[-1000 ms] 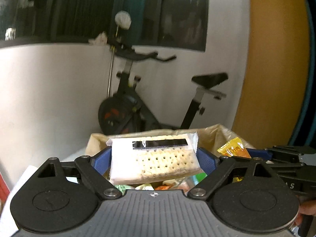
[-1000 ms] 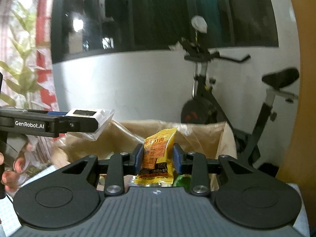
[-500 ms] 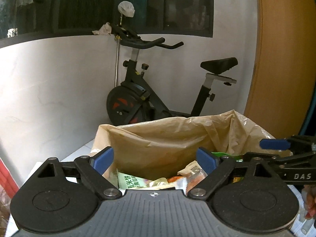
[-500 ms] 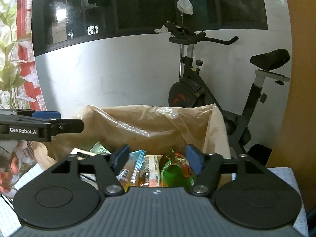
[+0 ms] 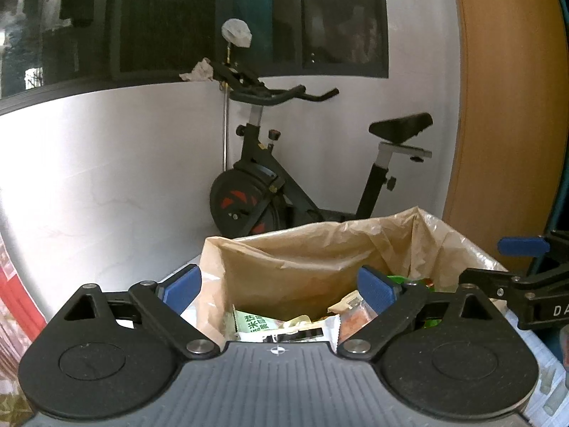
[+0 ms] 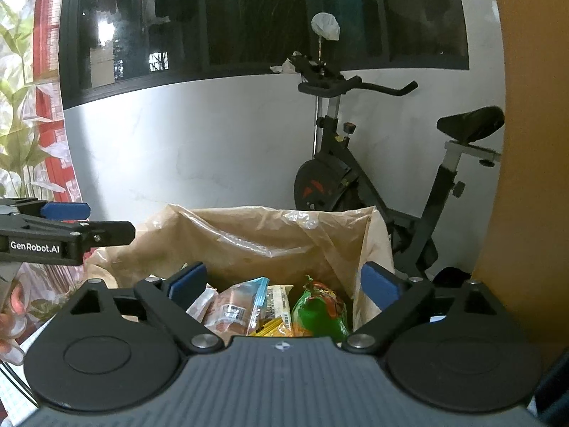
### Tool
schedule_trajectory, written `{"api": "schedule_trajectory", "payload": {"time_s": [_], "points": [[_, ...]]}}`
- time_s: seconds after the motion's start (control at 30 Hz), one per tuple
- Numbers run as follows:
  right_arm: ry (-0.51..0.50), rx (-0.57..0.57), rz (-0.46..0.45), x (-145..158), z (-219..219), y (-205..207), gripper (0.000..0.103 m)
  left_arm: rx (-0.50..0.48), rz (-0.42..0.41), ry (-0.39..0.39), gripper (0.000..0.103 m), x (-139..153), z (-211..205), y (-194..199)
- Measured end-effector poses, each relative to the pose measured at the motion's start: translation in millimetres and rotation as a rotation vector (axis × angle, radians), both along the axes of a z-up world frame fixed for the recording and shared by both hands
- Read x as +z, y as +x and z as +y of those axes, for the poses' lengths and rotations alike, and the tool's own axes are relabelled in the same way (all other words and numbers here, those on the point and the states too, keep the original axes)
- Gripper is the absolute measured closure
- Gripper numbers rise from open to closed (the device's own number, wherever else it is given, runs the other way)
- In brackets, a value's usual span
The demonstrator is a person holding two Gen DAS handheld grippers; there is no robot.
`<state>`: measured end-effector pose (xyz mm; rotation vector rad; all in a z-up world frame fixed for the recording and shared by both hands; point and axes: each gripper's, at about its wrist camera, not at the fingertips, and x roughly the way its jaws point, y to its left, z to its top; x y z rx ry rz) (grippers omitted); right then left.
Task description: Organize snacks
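Inside crinkled brown bag [image 6: 270, 242] (plastic-lined): glossy snack packets [image 6: 234, 306]; both tongs just opened, empty.

Black exercise bike [image 5: 284, 185] against a white wall [image 5: 106, 163], below a dark window [image 6: 249, 17]; wooden panel [image 5: 505, 106] alongside.

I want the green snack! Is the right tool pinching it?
Apart. In the right wrist view the right tool is wide open; its blue pads stand clear either side of the green snack packet, which lies in the bag.
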<state>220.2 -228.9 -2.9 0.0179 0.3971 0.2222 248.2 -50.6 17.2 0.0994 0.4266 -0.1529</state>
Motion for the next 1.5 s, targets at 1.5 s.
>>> {"api": "schedule_trajectory", "payload": {"time_s": [1.5], "points": [[0.042, -0.057, -0.06, 44, 21, -91, 0.003, 0.061, -0.045, -0.06, 0.007, 43, 4, -86]]}}
